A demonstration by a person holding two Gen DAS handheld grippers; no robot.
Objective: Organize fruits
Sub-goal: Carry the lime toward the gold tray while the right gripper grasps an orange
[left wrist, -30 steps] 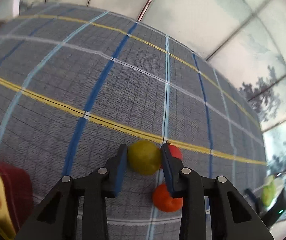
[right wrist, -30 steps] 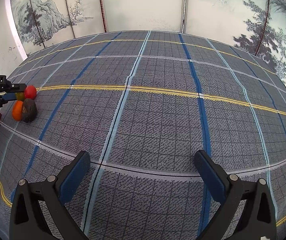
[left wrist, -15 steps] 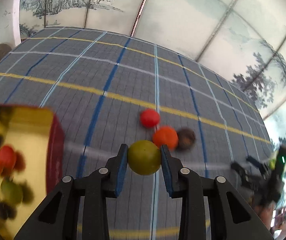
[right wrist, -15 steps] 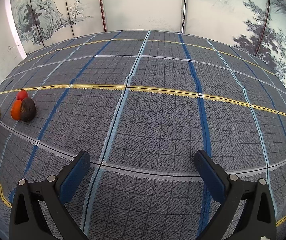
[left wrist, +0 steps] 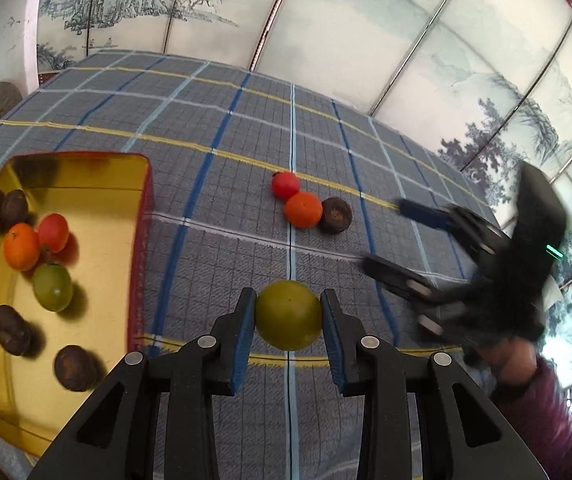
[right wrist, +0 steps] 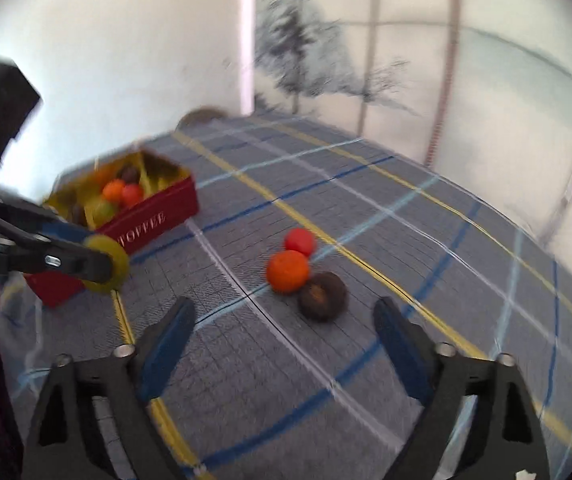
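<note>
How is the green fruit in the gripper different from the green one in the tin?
The held green fruit is pinched between the left gripper's jaws above the cloth; the tin's green fruit lies loose inside the gold tin. The held one looks duller olive-yellow, the tin's one shinier green. Both are round and smooth.

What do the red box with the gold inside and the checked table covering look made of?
The red box with gold interior looks like glossy metal tin: its inner walls mirror the fruit. The grey checked table covering looks like matte woven fabric with a visible thread pattern.
</note>
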